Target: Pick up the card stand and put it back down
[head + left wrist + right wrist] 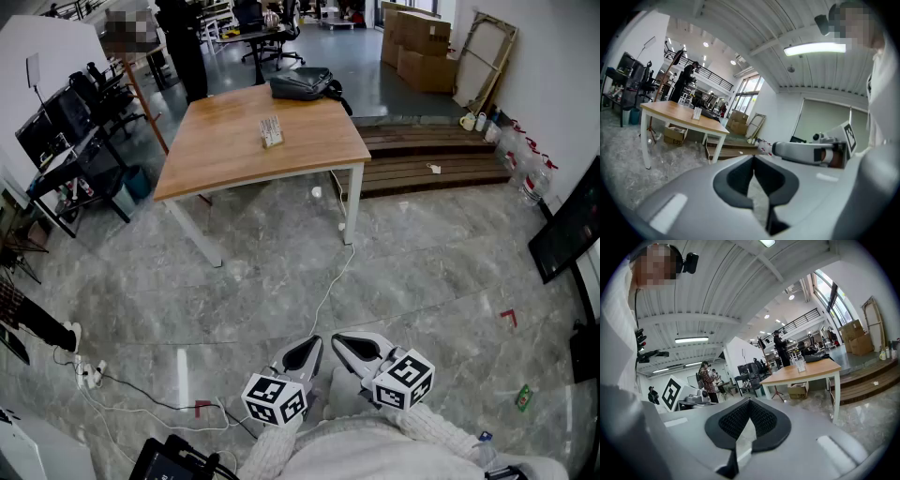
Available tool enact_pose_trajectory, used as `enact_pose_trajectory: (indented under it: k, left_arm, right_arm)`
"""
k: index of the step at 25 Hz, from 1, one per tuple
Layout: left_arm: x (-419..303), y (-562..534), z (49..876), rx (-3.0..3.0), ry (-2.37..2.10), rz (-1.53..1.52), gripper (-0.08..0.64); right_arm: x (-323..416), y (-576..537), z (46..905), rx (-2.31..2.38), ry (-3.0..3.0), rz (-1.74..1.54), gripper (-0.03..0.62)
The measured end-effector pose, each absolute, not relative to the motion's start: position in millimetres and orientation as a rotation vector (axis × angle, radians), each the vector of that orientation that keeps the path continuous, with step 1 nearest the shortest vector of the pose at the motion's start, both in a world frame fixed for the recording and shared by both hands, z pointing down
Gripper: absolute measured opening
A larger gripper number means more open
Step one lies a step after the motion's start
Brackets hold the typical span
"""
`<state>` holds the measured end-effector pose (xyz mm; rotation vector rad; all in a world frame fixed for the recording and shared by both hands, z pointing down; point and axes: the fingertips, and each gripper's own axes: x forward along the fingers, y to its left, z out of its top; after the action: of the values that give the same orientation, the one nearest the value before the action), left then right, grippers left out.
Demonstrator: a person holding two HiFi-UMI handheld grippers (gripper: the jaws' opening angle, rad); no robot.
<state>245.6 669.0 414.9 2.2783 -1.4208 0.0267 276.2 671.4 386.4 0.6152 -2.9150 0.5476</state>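
The card stand [272, 131] is a small clear holder with a printed card, upright near the middle of the wooden table [216, 159]. It is far ahead of me across the grey floor. My left gripper [312, 345] and right gripper [342, 342] hang side by side close to my body, both shut and empty. In the left gripper view the card stand [697, 113] appears small on the table at left, beyond my shut left gripper [753, 159]. The right gripper view has the card stand [801, 364] at right, past my shut right gripper [749, 401].
A black bag [302, 84] lies at the table's far edge. Wooden steps [431, 159] and cardboard boxes [417, 42] are to the right. Desks with monitors [56, 141] line the left. A white cable [328, 291] and a power strip [86, 375] lie on the floor. A person [183, 47] stands behind the table.
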Motion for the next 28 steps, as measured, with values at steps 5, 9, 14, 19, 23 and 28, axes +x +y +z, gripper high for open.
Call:
enact_pose_trajectory:
  k: [5,9,14,19,23,28]
  left_arm:
    - [224.6,618.4,424.4,2.273,-1.444,0.029,0.008]
    - [201.6,558.8,425.1,2.271,-1.472,0.031,0.008]
    - [163.0,471.2,419.3,2.245,-1.522,0.046,0.008]
    - [138.9,381.5,396.8,2.275,-1.547,0.037,0.008]
    - [129.2,334.2,393.4,2.283,-1.548,0.027,0.008]
    - [106.7,298.8,402.3,2.254,-1.542,0.019,0.008]
  right_arm:
    - [254.2,623.0,394.0,0.594,-2.931,0.550,-0.005]
    - [231.8,562.5,398.0,0.570,-2.949,0.555,-0.005]
    - [197.9,467.1,374.5,0.530,-3.014,0.553,-0.005]
    - [170.0,375.0,348.2,0.494,-3.062,0.492,-0.005]
    - [155.8,324.0,345.6,0.507,-3.064,0.506,-0.005]
    - [134.6,288.1,360.9,0.503,-3.034,0.577,-0.005]
